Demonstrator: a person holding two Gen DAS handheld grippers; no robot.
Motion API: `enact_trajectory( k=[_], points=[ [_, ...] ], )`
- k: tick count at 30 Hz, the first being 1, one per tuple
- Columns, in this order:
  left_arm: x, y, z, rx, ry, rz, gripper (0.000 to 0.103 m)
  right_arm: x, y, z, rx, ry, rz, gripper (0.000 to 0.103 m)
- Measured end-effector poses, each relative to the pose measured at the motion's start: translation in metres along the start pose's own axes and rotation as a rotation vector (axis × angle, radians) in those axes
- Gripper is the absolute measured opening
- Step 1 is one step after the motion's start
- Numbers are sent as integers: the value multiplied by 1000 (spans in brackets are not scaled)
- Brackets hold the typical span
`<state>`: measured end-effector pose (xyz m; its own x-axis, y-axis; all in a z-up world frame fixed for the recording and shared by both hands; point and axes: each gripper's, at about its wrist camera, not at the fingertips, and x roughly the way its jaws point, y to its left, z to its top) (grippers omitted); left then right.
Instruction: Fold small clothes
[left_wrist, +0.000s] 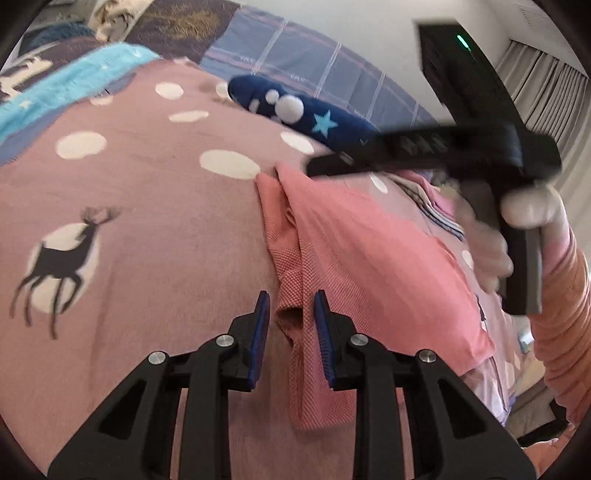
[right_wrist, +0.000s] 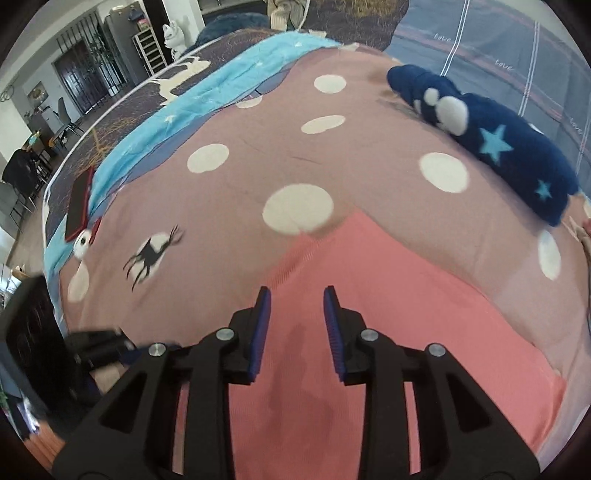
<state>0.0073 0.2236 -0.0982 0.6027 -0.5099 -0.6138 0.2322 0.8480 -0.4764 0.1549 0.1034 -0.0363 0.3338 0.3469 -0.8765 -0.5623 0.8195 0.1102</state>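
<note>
A small pink garment (left_wrist: 354, 236) lies on a dusty-pink bedspread with white dots and deer (left_wrist: 147, 221). Its left edge is bunched into folds. My left gripper (left_wrist: 291, 306) is open, its fingers on either side of that bunched edge, not closed on it. The right gripper's black body (left_wrist: 424, 147) shows blurred above the garment's far end, held by a hand. In the right wrist view the garment (right_wrist: 369, 314) lies flat below my right gripper (right_wrist: 297, 299), which is open and empty just above the cloth.
A folded navy garment with stars and white pompoms (right_wrist: 491, 140) lies at the far side of the bedspread (right_wrist: 258, 166). A light blue blanket (right_wrist: 184, 107) and a dark red-edged flat object (right_wrist: 79, 203) lie to the left. The bed edge and room furniture are beyond.
</note>
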Motion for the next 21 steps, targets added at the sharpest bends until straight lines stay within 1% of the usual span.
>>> enact_trajectory(
  k=[2,4,7,8,9,10,11,12,13,14,16,17,19,20,21],
  points=[
    [8,3,1,-19,29,-34,27,13,5,14,-15,15,-27,33],
    [11,5,2,-30,40,-52,29,28,10,27,-40,34,-49,37],
    [15,9,4,-57,48,-80,29,52,13,39,-54,88,-54,39],
    [16,10,4,-66,50,-86,27,59,15,41,-61,108,-64,40],
    [16,11,4,-70,52,-86,22,70,17,42,-76,139,-93,41],
    [16,11,3,-69,53,-87,11,76,18,43,-84,152,-111,40],
    [14,8,0,-62,47,-87,7,81,20,43,-92,160,-132,33],
    [12,6,-2,-49,39,-77,7,85,21,43,-101,152,-162,4],
    [7,0,-6,-26,30,-56,6,85,21,44,-107,137,-180,2],
    [5,-2,-7,-14,26,-43,6,79,22,46,-96,83,-179,2],
    [5,-5,-12,-13,33,-9,6,72,19,49,-74,18,-183,2],
    [5,-4,-13,-16,36,-3,6,74,14,51,-60,20,-174,2],
    [2,0,-14,-32,37,-13,6,90,-4,50,12,58,-136,2],
    [0,1,-14,-36,38,-18,7,91,-7,49,30,39,-104,2],
    [-4,3,-16,-39,38,-27,7,88,-8,49,19,9,-82,2]
  ],
)
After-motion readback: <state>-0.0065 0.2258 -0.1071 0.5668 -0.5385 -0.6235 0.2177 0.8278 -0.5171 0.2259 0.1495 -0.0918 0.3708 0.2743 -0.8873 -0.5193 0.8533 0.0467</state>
